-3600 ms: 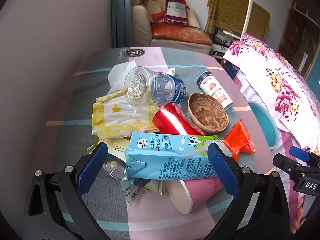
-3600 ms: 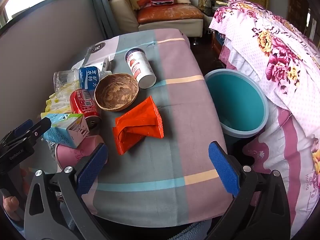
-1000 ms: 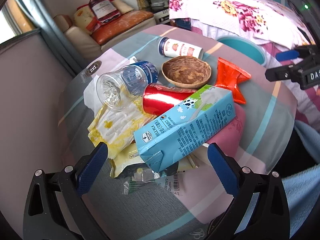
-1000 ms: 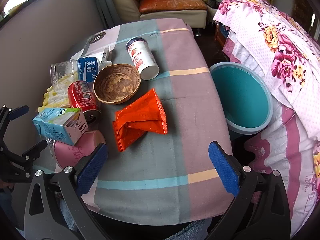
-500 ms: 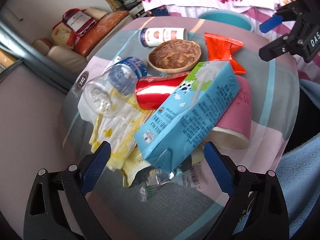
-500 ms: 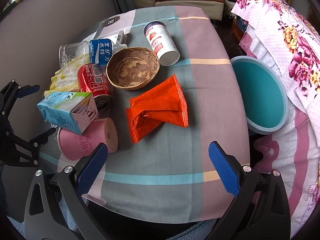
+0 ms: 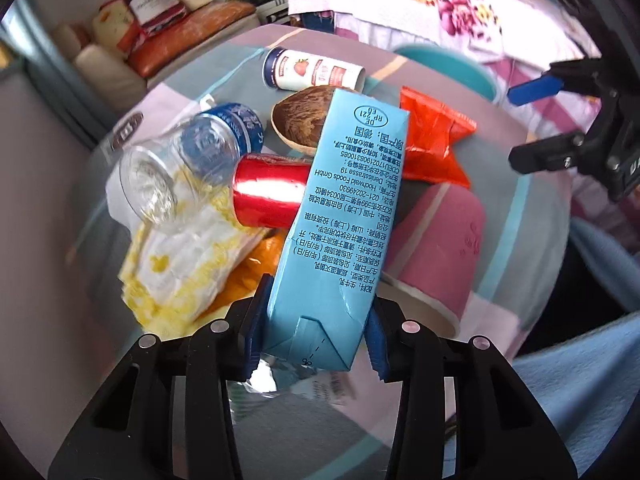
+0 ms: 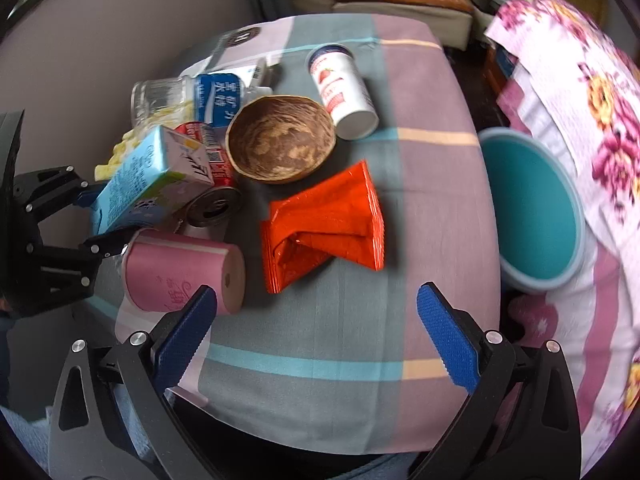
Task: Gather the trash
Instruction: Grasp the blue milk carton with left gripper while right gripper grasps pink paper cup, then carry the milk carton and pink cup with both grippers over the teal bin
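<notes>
Milk carton [image 7: 340,216] sits between the closing jaws of the left gripper [image 7: 316,320], their blue pads pressing its near end while its long axis runs straight away from the claw over the red can [image 7: 268,190]. Teal bin [image 8: 532,208] lies beyond the table's far side, nearer the right gripper [image 8: 316,332], which hangs wide open and empty.

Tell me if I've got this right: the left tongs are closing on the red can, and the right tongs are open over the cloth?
Not quite. The left tongs are closing on the blue milk carton, not the red can, as the left wrist view shows. The right tongs are open over the cloth.
</notes>
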